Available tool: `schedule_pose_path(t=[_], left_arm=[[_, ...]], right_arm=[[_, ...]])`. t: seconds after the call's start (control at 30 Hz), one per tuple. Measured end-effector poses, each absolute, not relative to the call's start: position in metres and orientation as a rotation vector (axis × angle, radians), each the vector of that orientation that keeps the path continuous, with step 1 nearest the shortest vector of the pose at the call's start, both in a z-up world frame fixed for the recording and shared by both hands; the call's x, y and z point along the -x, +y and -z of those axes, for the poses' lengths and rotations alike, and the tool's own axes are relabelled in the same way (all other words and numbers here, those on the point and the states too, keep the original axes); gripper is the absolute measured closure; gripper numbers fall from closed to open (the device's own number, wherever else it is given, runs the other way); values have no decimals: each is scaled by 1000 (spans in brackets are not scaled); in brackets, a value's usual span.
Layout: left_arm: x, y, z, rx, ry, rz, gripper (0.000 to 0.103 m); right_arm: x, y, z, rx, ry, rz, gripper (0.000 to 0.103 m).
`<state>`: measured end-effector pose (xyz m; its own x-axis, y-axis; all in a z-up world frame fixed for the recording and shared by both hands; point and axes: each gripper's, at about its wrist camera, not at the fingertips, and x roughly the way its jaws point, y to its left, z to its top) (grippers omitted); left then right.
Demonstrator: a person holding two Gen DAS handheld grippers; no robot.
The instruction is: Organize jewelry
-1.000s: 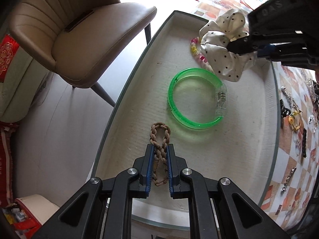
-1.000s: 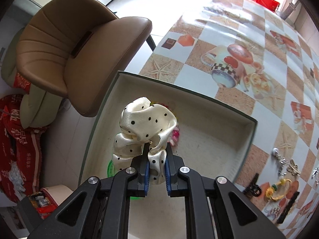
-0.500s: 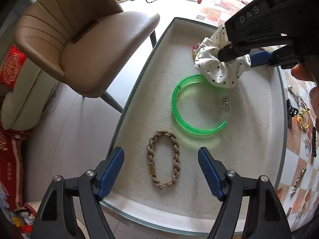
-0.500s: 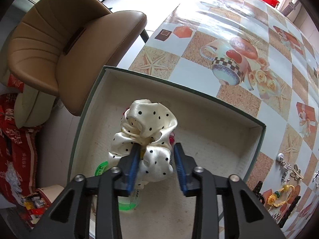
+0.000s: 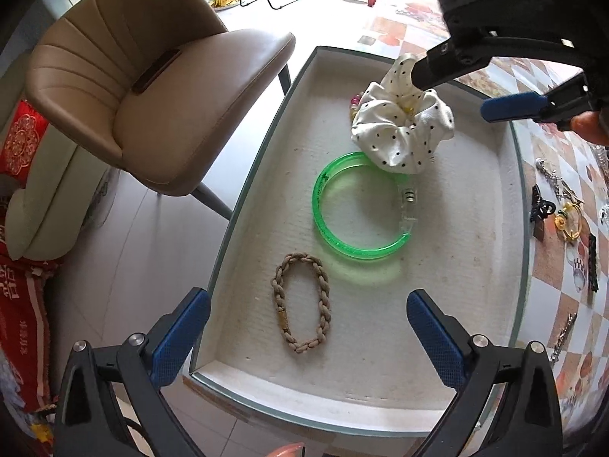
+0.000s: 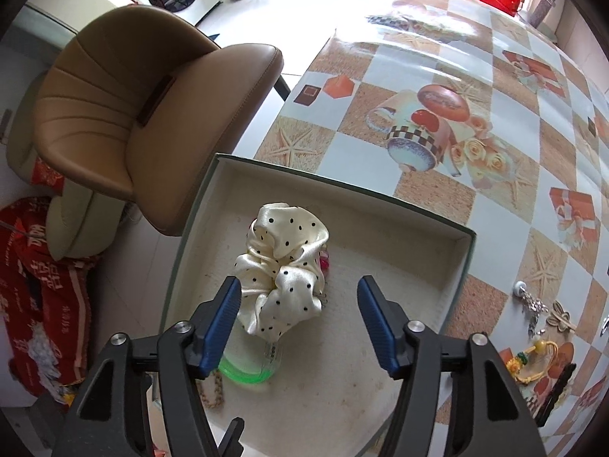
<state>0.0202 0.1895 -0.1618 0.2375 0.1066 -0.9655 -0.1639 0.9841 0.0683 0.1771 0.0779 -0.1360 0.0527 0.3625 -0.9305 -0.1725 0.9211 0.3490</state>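
Partly hidden under the scrunchie [image 5: 403, 129], some pink and yellow beads [image 5: 354, 102] are too covered to identify. Both claws gape empty above the tray [image 5: 262, 152] on the tabletop [image 6: 437, 57], jaws just opened. The left claw [image 5: 308, 331], wide apart, has let go of the braided band [image 5: 302, 301], now flat near the tray's front edge beside the green bangle [image 5: 361, 209]. The right claw [image 6: 298, 323] has released the scrunchie, which rests on the bangle's far side.

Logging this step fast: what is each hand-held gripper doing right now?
Left hand-held gripper: open, jaws just opened, braided band lies loose in the tray.
Right hand-held gripper: open, jaws just opening, polka-dot scrunchie released.
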Motion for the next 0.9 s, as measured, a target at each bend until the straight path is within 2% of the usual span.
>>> schedule_pose_path(t=[0.2,0.33,0.9], left_arm=[[-23,188,151,45,1317,-169,0],[-24,183,141,33,1312,-155,0],[-47,127,114,-67,1307,-35,0]], right_arm=[[-164,56,122,-204,1453,-412,26],[-153,41,114,-226,1447,-393,17],[-111,-78,91,-365,1402,-214,15]])
